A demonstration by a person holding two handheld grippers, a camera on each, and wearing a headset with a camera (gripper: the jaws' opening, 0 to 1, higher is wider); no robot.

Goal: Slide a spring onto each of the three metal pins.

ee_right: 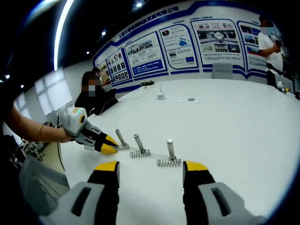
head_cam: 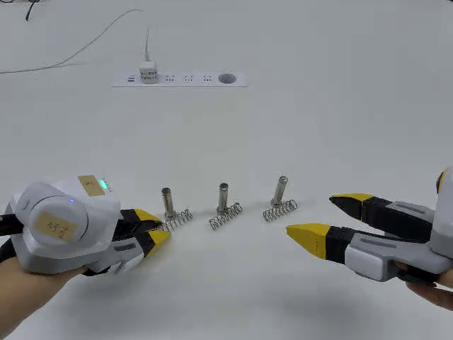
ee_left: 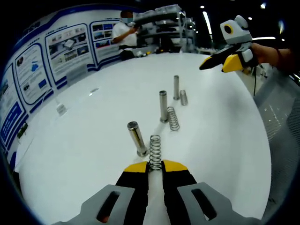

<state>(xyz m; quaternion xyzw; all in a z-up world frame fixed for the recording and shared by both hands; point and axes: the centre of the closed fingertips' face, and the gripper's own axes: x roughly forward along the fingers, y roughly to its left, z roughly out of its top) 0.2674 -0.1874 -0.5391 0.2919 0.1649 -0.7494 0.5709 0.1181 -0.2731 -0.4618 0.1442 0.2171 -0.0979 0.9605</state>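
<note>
Three upright metal pins (head_cam: 168,202) (head_cam: 223,197) (head_cam: 280,190) stand in a row on the white table (head_cam: 233,134), and a spring lies by the foot of each. My left gripper (head_cam: 155,227) sits at the left end of the row. In the left gripper view its yellow-tipped jaws are closed on the near end of the left spring (ee_left: 154,149), which lies beside the nearest pin (ee_left: 137,137). My right gripper (head_cam: 322,216) stands open to the right of the right spring (head_cam: 280,210), apart from it. The right gripper view has that spring (ee_right: 168,162) just ahead of the spread jaws.
A white power strip (head_cam: 180,78) with a plugged-in adapter (head_cam: 148,71) and a cable lies at the far side of the table. Poster boards (ee_right: 206,40) line the wall, and a person (ee_right: 91,96) sits at the table's far corner.
</note>
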